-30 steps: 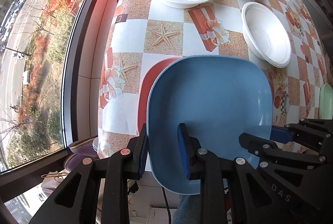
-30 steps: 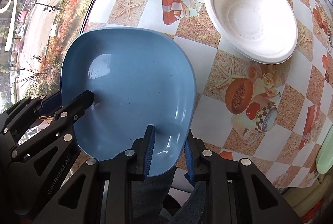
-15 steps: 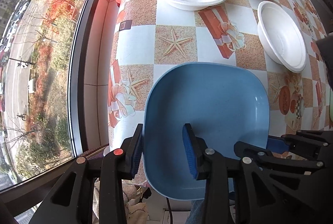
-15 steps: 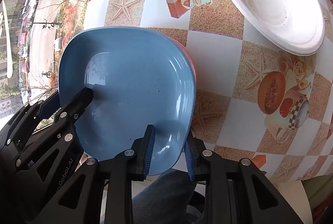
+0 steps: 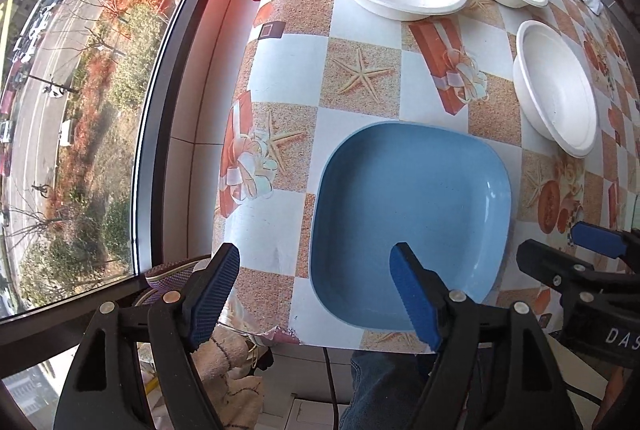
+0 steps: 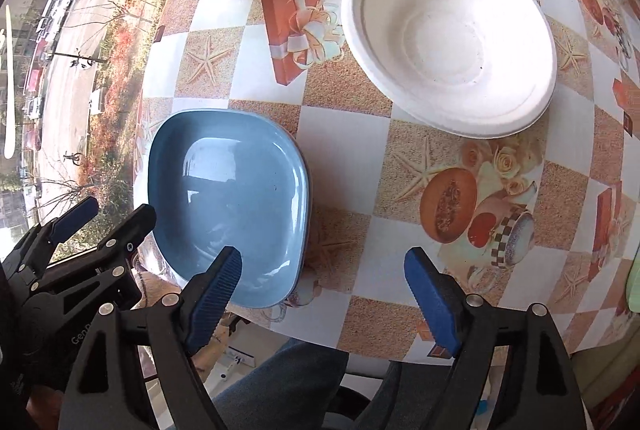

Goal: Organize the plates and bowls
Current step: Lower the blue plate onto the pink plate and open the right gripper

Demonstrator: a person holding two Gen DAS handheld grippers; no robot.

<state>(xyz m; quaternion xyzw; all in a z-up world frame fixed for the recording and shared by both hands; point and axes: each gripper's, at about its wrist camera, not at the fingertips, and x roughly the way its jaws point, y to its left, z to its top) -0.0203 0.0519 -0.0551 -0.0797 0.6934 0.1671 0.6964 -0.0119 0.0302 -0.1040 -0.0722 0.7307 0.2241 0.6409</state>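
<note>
Both grippers have just let go of the blue plate [image 5: 412,214]: a sec ago each pinched its near rim, now the left gripper [image 5: 316,294] and right gripper [image 6: 320,294] have jaws that have just been opening and stand wide, pads clear of the rim, nothing held. The plate now sits flat on the table [image 5: 360,126] at its near edge by the window [image 5: 80,102]; a dark rim peeping under it in the right wrist view suggests it's stacked on another plate, prob. the red one seen under it earlier. So this placement looks done. Beyond the plate, three white bowls [image 6: 448,38] are unstacked: one just past its far right corner, two further back. Likely next job: nest those.
</note>
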